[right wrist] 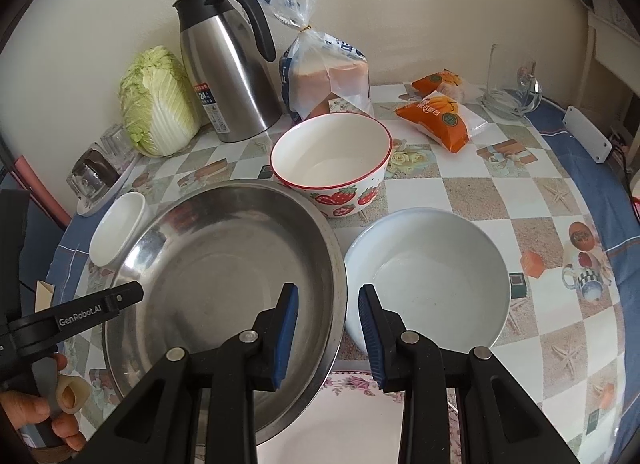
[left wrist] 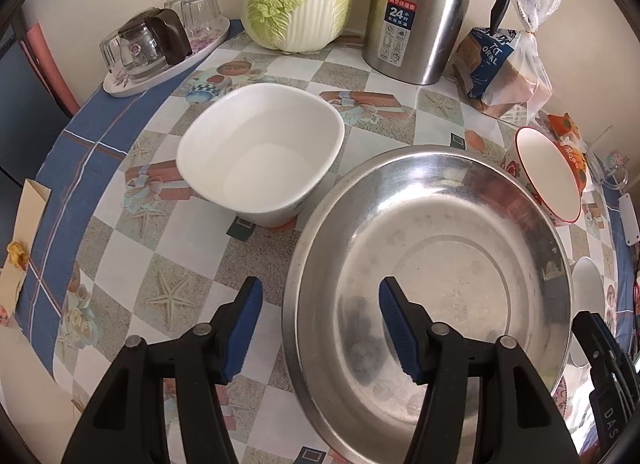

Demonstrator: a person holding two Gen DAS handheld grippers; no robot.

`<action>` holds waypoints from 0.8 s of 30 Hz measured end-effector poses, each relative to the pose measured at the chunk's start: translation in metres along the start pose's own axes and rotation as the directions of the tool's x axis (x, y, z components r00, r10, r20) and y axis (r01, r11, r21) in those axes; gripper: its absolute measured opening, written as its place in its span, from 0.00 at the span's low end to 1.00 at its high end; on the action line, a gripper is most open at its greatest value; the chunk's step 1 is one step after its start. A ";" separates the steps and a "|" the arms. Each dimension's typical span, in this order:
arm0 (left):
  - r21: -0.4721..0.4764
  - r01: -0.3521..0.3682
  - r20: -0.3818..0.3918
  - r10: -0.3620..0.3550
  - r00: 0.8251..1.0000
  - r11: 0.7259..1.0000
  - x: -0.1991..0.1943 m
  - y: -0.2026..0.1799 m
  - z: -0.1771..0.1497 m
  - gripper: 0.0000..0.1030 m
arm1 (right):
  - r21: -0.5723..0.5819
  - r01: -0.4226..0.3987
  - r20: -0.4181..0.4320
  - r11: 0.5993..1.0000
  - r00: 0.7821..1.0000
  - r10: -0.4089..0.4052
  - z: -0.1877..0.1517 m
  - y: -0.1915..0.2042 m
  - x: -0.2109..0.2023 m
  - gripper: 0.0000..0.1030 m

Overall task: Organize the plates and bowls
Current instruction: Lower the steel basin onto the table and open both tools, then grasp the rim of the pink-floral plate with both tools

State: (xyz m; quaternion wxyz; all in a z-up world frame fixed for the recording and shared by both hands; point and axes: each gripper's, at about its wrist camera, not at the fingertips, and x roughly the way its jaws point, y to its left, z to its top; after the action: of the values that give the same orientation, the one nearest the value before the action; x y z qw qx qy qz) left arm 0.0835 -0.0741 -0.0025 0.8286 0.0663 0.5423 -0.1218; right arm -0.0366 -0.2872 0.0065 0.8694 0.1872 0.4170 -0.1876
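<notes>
Steel basin point(left wrist: 440, 264) flat on the desk point(left wrist: 168, 264), both tools astride its rim.

Left tool point(left wrist: 320, 328) wide open over the near-left rim, clear of it; right tool point(right wrist: 328, 336) part-open astride the right rim, contact unclear. White square bowl point(left wrist: 260, 151) just beside, strawberry bowl point(right wrist: 332, 163) behind, pale bowl point(right wrist: 428, 276) alongside.

A shiny silver steel basin point(right wrist: 224, 264) sits on a tablecloth point(right wrist: 480, 191) checked in white and sandy beige with a blue border. The round bowl point(right wrist: 332, 167) is white inside, red-rimmed, strawberry-printed outside. The squarish bowl point(left wrist: 260, 151) is plain white; another round bowl point(right wrist: 428, 276) is pale blue-white.
</notes>
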 end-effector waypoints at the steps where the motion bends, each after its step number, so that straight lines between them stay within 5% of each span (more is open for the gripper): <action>1: 0.005 -0.007 0.005 0.007 1.000 1.000 -0.002 -0.001 0.000 0.73 | -0.007 0.001 0.001 1.000 1.000 -0.001 0.000 0.001 -0.002 0.39; 4: 0.010 -0.013 0.017 0.013 1.000 1.000 -0.007 -0.001 -0.002 0.77 | -0.029 0.014 0.012 0.999 1.000 -0.014 0.001 0.006 -0.007 0.62; 8: -0.002 -0.014 0.033 0.014 0.999 1.000 -0.012 0.002 -0.005 0.87 | -0.054 0.032 0.021 0.998 0.999 -0.031 0.000 0.010 -0.013 0.68; 18: -0.039 0.027 0.064 -0.024 0.998 0.999 -0.026 0.009 -0.021 0.87 | -0.004 0.022 0.034 1.000 0.999 -0.022 -0.009 0.002 -0.025 1.00; 24: -0.036 0.038 0.104 -0.034 0.994 0.999 -0.042 0.009 -0.040 0.93 | -0.042 0.051 0.071 0.998 0.996 -0.048 -0.024 0.008 -0.039 1.00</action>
State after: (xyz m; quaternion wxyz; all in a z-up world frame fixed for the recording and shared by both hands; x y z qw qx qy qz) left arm 0.0343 -0.0500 0.0197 0.8544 0.0345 0.5020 -0.1299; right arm -0.0711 -0.2620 0.0247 0.8825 0.1510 0.3949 -0.2060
